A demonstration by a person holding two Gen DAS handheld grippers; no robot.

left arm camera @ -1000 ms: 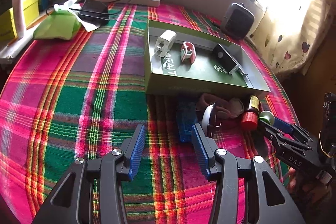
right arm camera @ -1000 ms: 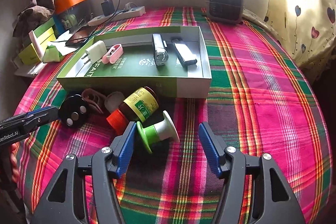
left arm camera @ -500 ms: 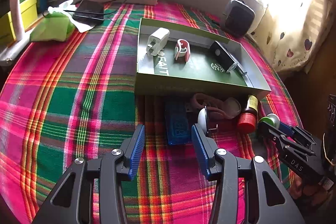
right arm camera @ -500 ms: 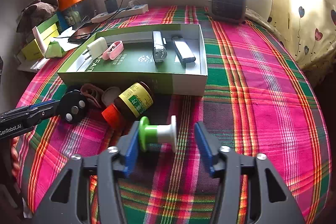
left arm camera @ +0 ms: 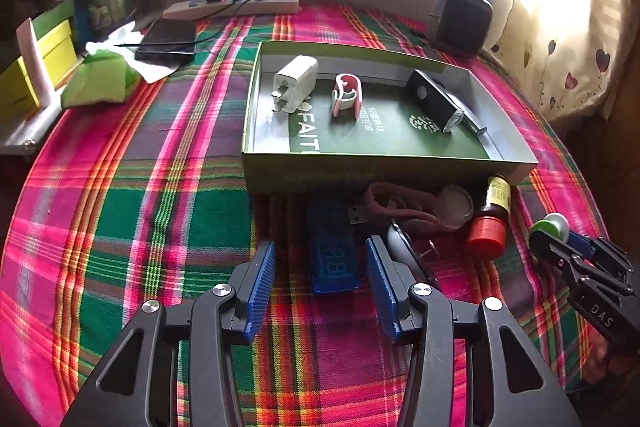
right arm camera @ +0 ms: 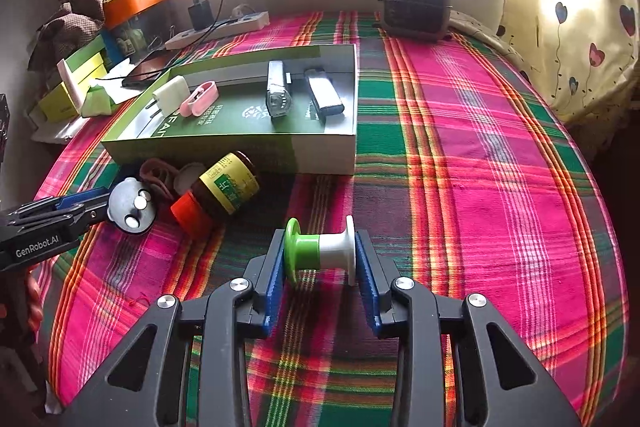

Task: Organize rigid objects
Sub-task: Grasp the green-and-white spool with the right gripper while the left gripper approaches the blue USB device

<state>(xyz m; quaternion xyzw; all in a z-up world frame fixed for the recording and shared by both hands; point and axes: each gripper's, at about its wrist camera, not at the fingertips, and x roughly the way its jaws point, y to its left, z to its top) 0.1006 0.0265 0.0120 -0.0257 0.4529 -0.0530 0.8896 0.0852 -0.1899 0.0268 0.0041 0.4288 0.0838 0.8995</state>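
The right gripper (right arm camera: 320, 259) has just been closing and now its blue pads press on both flanges of the green-and-white spool (right arm camera: 320, 249), which lies crosswise between them just above the plaid cloth (right arm camera: 480, 187) covering the bench. At about ten o'clock from the spool, the brown bottle (right arm camera: 224, 193) with an orange cap lies on its side, close against the front wall of the green box (right arm camera: 224, 153). Inside the box sit a white plug (left arm camera: 294, 81), a pink clip (left arm camera: 346, 95), a dark flashlight (left arm camera: 434, 101) and a black lighter (right arm camera: 324, 95). The left gripper (left arm camera: 320, 277) stands partly open with its pads apart and pressing on nothing; the blue USB device (left arm camera: 332, 251) lies on the cloth between them, touching neither pad. Just at two o'clock from that gripper a round grey disc (right arm camera: 130, 207) leans beside its right finger; whether the two touch I cannot tell. At twelve o'clock, beyond the box, a small heater (right arm camera: 414, 1) stands by the wall.
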